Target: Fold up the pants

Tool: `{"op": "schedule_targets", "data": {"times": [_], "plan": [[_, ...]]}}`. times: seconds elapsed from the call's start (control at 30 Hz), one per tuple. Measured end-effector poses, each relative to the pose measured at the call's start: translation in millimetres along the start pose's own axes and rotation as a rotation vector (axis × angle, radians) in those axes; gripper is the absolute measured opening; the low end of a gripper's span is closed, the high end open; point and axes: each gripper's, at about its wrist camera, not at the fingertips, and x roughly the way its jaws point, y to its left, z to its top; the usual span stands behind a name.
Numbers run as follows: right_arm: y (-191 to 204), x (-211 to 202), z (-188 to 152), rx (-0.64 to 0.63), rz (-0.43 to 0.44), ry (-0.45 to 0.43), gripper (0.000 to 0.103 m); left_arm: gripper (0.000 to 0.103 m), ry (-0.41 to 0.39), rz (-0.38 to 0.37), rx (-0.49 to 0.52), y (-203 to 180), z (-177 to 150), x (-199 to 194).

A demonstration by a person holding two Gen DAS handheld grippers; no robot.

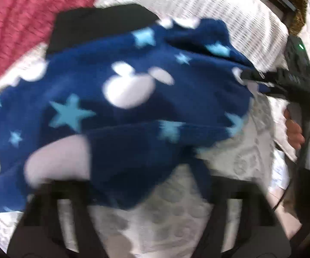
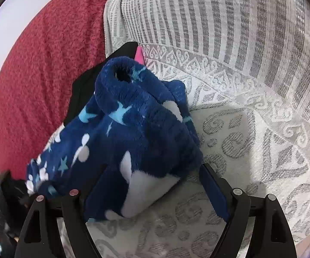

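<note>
Little of the folding looks done: the blue fleece pants [image 2: 137,133] sit bunched in a soft heap on the patterned bedspread [image 2: 251,129], with no flat crease showing. The right gripper [image 2: 155,191] stands spread wide, one pants end lying loose between its fingers without being pinched. The left gripper [image 1: 152,204] is blurred; cloth drapes between its fingers, but grip cannot be told.
</note>
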Motion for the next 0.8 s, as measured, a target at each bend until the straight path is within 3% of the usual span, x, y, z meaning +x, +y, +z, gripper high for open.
{"op": "schedule_targets", "data": {"times": [0.17, 0.2, 0.23, 0.33, 0.5, 0.57, 0.67, 0.73, 0.8], "plan": [[-4.0, 13.3, 13.9, 0.121, 0.01, -0.02, 0.083, 0.019, -0.001, -0.025, -0.047, 3.0, -11.7, -6.9], [-4.1, 15.5, 15.2, 0.137, -0.003, -0.026, 0.044, 0.019, -0.006, -0.024, -0.053, 2.5, -14.0, -11.1], [-2.9, 19.9, 17.4, 0.141, -0.032, -0.013, 0.021, 0.018, -0.011, -0.02, -0.05, 1.1, -15.8, -14.6], [-3.6, 6.0, 16.4, 0.192, 0.016, -0.027, 0.019, 0.018, -0.034, 0.006, -0.032, -10.6, -22.3, -33.6], [6.5, -62.3, -0.9, 0.077, -0.012, -0.1, 0.021, 0.018, -0.073, -0.058, 0.019, -46.0, -39.4, -71.7], [-0.8, -79.6, -16.0, 0.044, -0.089, -0.074, 0.026, 0.019, -0.057, -0.073, 0.059, -65.9, -51.4, -74.7], [-22.7, -81.3, -45.2, 0.04, -0.198, 0.038, 0.043, 0.019, 0.003, -0.021, 0.111, -85.9, -69.6, -59.0], [-38.6, -84.4, -58.6, 0.072, -0.191, 0.078, 0.053, 0.02, 0.042, -0.01, 0.087, -83.8, -78.5, -48.8], [-50.0, -99.2, -61.0, 0.133, -0.138, 0.045, 0.057, 0.02, 0.037, -0.008, 0.074, -82.1, -78.0, -48.2]]}}
